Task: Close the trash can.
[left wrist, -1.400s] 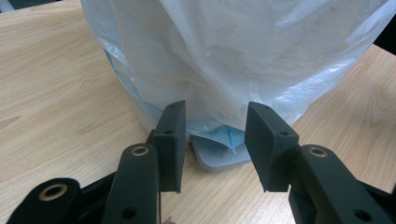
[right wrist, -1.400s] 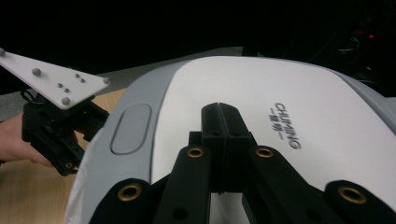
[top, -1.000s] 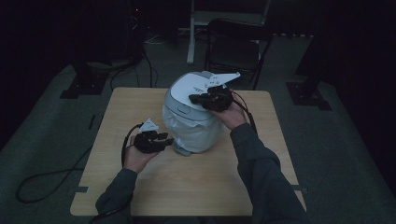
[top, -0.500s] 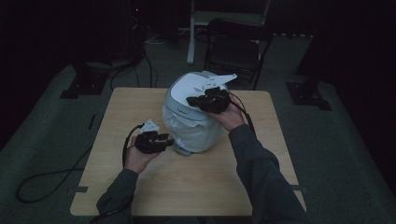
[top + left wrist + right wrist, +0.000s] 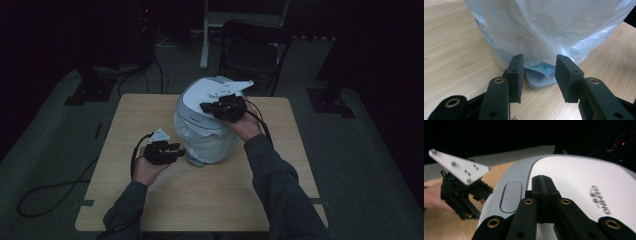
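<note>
A small white bin stands mid-table, with a white lid and a thin plastic bag hanging over its sides. My left gripper is open, low at the bin's base, its jaws on either side of the grey foot pedal without touching it. My right gripper is shut with nothing between the jaws, lying over the lid just beside its grey oval button. In the high view the left gripper is at the bin's left foot and the right gripper is on top.
The wooden table has bare room left, right and in front of the bin. A dark chair stands behind the table's far edge. A cable trails over the floor at the left.
</note>
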Demonstrator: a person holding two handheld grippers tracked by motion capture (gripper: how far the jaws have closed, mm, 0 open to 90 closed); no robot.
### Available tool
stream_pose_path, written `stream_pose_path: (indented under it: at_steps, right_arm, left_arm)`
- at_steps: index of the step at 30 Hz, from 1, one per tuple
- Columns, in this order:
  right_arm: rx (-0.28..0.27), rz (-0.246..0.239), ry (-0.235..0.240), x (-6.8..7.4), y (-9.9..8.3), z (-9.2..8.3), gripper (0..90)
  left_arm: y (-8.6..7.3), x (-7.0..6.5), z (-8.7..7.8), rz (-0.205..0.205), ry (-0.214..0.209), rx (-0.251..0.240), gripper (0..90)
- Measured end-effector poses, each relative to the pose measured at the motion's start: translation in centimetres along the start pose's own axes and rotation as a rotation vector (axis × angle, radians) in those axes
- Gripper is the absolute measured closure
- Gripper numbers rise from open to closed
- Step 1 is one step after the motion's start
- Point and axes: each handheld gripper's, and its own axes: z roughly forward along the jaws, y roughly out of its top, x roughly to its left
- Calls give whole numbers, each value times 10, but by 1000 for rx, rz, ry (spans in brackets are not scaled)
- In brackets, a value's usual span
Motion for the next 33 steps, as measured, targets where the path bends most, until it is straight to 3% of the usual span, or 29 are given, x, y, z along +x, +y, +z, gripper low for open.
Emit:
stream_pose_path:
  at_steps: [3,8,22,33]
  right_arm:
    - [-42,22,-10,-3,-1,-10,900]
    - [-51,20,-40,-4,-11,-27,885]
    - [-76,99,-132,-15,-66,-79,867]
    - [-16,174,-176,-24,-114,-77,856]
  left_arm:
    - [-1,0,-1,1,2,1,597]
    - [-2,1,-3,-7,6,-8,597]
    - [-3,2,-1,-8,5,-3,597]
    - [-4,3,-1,-8,6,-1,597]
